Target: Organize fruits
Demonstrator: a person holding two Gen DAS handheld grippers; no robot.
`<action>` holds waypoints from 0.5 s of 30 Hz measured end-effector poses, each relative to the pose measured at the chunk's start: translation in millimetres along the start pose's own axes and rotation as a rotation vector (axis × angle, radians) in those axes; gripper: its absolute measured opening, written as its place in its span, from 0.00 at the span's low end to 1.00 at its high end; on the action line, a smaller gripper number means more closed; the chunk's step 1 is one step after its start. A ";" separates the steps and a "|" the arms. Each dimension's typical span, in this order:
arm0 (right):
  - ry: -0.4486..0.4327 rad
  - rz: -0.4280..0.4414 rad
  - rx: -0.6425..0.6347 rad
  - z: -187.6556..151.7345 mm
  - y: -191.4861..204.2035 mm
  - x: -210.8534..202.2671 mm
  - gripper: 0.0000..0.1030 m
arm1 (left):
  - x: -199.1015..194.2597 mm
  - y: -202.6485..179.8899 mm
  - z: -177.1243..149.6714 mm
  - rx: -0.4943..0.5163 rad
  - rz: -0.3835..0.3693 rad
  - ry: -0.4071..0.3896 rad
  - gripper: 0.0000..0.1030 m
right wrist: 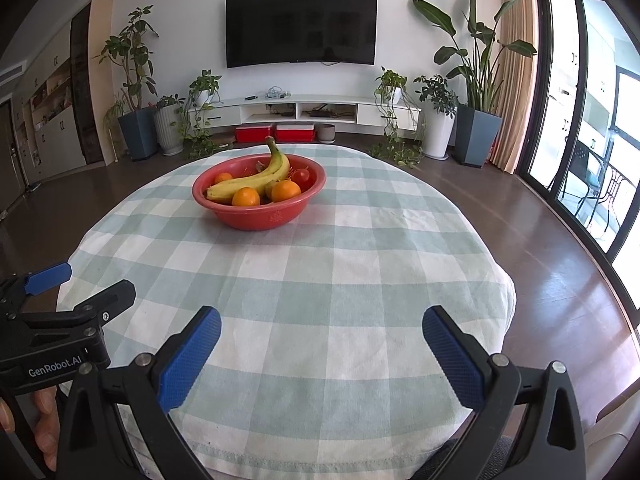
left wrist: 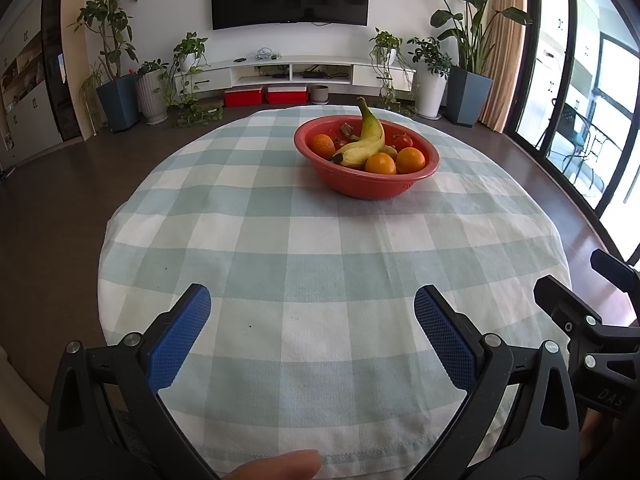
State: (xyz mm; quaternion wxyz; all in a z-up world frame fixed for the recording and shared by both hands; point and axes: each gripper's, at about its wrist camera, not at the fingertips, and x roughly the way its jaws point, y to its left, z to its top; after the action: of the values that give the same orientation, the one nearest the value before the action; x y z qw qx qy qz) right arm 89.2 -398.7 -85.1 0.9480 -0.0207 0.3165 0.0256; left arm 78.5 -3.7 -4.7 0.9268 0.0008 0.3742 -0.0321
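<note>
Yellow banana [left wrist: 366,140] lies lengthwise in bowl [left wrist: 372,188] — stem up.

Setting: living room of a home.

Evidence:
- Wall-mounted flat-screen television [right wrist: 301,27], dark, centred on a white wall.
- Low white media console [right wrist: 304,110] beneath it, with open shelves holding small devices and cables.
- Two red storage boxes [right wrist: 276,133] on the floor under the console.
- Potted houseplants flanking the console: a tall leafy one in a blue-grey planter [right wrist: 478,140] at right, trailing vines in white pots [right wrist: 439,136].
- Dark wooden floor [right wrist: 520,220].
- Sliding glass doors [right wrist: 592,120] with beige curtain [right wrist: 514,72], opening to a balcony.
- Round table under a green-and-white checked tablecloth [right wrist: 320,280].
- Built-in cabinets [right wrist: 48,120] along the left wall.
</note>
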 end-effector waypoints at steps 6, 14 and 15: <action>0.002 0.000 0.000 -1.1 -0.1 0.2 1.00 | 0.6 -0.4 -0.9 0.002 -0.002 0.002 1.00; 0.004 0.000 0.001 -2.0 -1.0 -0.3 1.00 | 2.5 -0.8 -2.1 0.003 -0.009 0.008 1.00; 0.004 0.000 0.001 -1.5 -1.0 -0.2 1.00 | 2.5 -0.9 -2.2 0.003 -0.011 0.008 1.00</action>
State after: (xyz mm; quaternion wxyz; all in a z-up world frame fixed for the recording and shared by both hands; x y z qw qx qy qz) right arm 88.2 -399.8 -86.1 0.9473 -0.0203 0.3185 0.0256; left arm 78.7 -4.7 -8.1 0.9251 0.0004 0.3779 -0.0376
